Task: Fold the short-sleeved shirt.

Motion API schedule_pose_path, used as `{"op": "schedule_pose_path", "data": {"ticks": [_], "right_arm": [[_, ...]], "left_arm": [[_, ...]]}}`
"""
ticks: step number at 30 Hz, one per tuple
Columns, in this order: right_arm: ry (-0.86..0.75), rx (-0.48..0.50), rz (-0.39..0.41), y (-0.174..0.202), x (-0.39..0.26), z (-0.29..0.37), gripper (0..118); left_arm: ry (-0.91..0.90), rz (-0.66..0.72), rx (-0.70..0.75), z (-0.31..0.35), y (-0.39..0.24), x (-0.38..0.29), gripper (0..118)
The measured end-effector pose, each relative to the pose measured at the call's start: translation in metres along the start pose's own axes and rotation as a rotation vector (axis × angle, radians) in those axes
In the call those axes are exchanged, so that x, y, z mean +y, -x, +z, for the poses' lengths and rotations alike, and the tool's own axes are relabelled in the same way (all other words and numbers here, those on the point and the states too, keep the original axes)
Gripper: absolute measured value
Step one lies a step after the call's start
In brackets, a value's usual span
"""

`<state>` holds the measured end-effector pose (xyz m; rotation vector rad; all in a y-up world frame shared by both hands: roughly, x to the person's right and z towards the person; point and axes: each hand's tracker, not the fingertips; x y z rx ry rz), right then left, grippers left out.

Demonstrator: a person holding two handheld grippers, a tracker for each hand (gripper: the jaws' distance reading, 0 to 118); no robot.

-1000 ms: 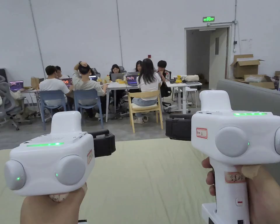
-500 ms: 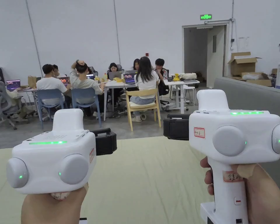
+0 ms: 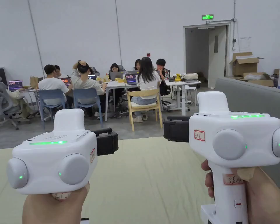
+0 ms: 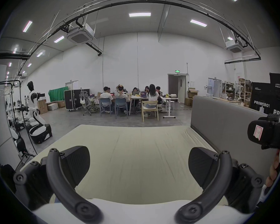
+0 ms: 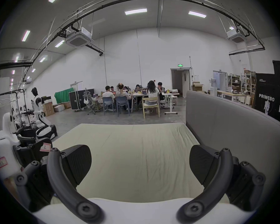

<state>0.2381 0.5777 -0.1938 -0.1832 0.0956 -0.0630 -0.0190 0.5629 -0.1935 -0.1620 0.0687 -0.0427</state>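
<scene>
Above the pale bed sheet (image 4: pixel 139 154), left claw (image 4: pixel 138 164) and right claw (image 5: pixel 140 164) gape, gripping nothing.

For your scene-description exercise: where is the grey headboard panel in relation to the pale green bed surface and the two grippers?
The grey headboard panel stands along the right edge of the pale green bed surface, just beyond the right gripper; the left gripper is on the opposite side.
</scene>
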Motion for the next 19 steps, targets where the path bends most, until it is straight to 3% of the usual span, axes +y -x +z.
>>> {"op": "schedule_pose_path", "data": {"ticks": [8, 19], "right_arm": [[-0.030, -0.036, 0.044, 0.0084, -0.0038, 0.0053, 118], [-0.011, -0.007, 0.011, 0.0113, -0.0021, 0.0051, 118]], "left_arm": [[-0.009, -0.004, 0.001, 0.0017, -0.0007, 0.0006, 118], [-0.004, -0.006, 0.000, 0.0041, 0.0004, 0.0000, 118]]}}
